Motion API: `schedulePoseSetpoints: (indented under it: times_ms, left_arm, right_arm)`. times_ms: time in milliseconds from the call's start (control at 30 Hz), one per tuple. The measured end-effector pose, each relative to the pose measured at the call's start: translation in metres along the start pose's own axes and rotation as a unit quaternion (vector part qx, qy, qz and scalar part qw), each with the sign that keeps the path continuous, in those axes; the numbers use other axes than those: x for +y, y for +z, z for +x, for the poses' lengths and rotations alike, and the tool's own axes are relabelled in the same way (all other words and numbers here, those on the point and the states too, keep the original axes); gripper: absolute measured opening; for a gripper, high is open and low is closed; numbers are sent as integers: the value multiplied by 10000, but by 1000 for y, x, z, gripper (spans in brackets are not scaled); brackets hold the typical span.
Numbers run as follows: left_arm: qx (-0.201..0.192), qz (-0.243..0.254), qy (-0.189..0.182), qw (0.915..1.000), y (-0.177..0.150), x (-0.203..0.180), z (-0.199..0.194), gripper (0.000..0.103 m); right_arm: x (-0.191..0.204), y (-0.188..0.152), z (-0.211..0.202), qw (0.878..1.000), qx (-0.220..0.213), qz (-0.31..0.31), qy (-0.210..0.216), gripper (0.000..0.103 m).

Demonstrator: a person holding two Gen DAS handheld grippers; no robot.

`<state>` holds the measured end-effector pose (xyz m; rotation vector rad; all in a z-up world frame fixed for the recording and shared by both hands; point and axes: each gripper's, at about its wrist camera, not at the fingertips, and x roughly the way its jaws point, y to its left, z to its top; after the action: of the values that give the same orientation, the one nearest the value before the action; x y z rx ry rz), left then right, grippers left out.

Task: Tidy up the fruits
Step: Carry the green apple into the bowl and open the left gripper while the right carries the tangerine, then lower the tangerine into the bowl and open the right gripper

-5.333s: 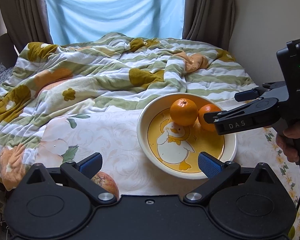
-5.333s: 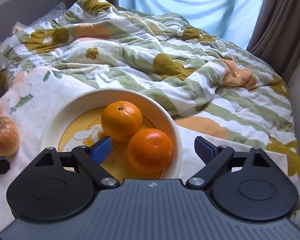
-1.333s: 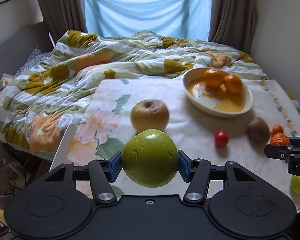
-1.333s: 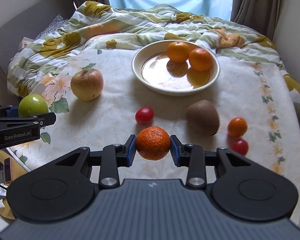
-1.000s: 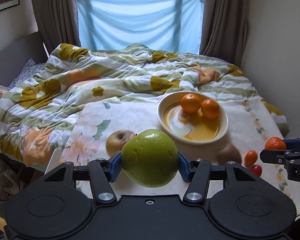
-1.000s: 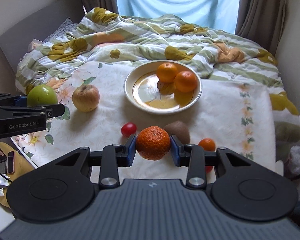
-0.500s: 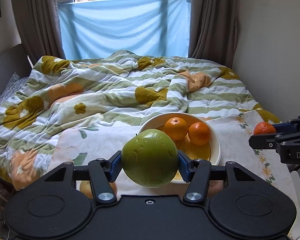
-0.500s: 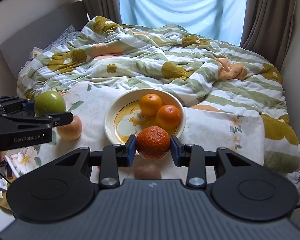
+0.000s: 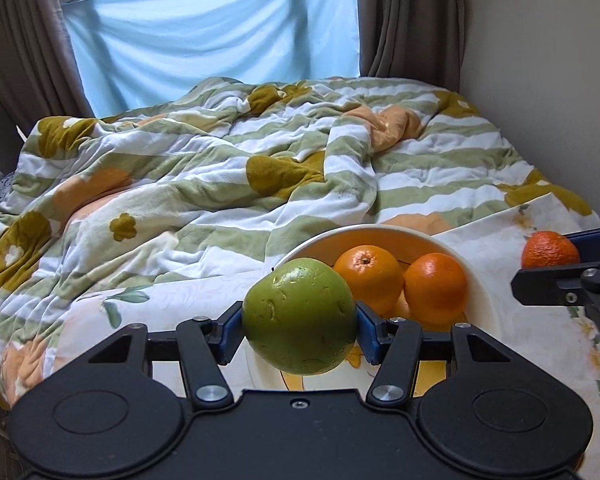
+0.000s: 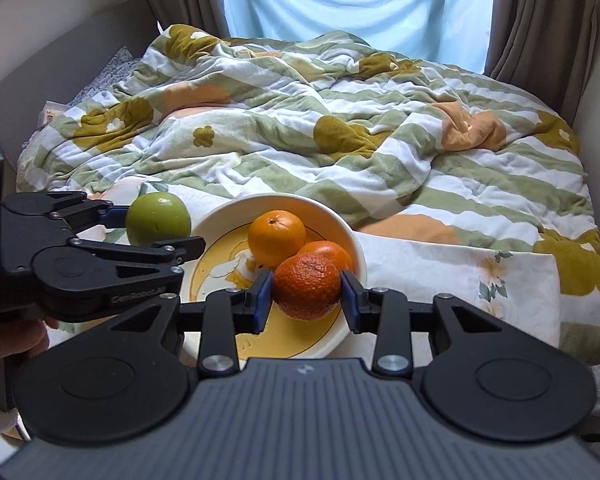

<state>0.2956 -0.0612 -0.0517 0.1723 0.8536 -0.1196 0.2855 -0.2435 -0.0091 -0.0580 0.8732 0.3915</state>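
Note:
My left gripper (image 9: 300,332) is shut on a green apple (image 9: 300,316) and holds it just over the near left rim of the white bowl (image 9: 484,284). The bowl holds two oranges (image 9: 368,280) (image 9: 436,284). My right gripper (image 10: 306,296) is shut on a dark orange mandarin (image 10: 306,286), above the bowl's (image 10: 216,224) near right part, close in front of the two oranges (image 10: 276,236). The left gripper with the apple (image 10: 158,218) shows at the bowl's left in the right wrist view. The mandarin (image 9: 550,250) shows at the right in the left wrist view.
The bowl stands on a floral cloth (image 10: 460,276) on a bed. A crumpled striped blanket (image 10: 300,120) lies behind it. Curtains and a window (image 9: 212,28) are at the back, a wall (image 9: 540,60) on the right. A hand (image 10: 8,336) shows at the lower left.
Both grippers have moved forward to the bowl with their fruit still held. The loose fruit on the cloth has dropped out of view below the grippers.

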Motion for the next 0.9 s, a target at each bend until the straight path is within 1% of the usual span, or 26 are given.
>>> schedulePoseSetpoints:
  times_ms: [200,333,400,567,600,633,667,700,733,800,900]
  left_arm:
    - [197,245,-15,9995,-2,-2,30,61]
    - [149,781,127,9968,-10,-15,36,61]
    - [145,972,154,9950,-13,-21,38,61]
    - [235,990,109,9947,-14,-23,47,62]
    - [149,1021,118,9946,-15,-24,46,64]
    - [46,1073,157,9941,-15,-25,43,81]
    - [-52,1124,201,9934,-15,-26,39,100]
    - [-174,1157,241,9928,-15,-27,33,103]
    - [-239,1187,252,9923,-16,-27,29,103]
    - [-229,1226,232,9919,-18,-26,23,103]
    - [-177,1115,180,9934,-23,-22,11,103]
  right_arm:
    - [-10,2,21,9998,165,129,-65,51]
    - [-16,2,27,9994,210,244,-112,51]
    - [-18,2,28,9992,221,285,-145,51]
    - [-21,2,30,9989,252,337,-195,51]
    - [-21,1,29,9989,248,347,-204,51]
    - [-21,1,29,9988,244,358,-209,51]
    - [-21,1,29,9988,240,367,-213,51]
    - [-21,0,28,9988,234,377,-215,51]
    - [-21,0,27,9987,230,393,-220,51]
    - [-21,0,25,9986,214,428,-245,51]
    - [-21,0,20,9984,158,471,-261,51]
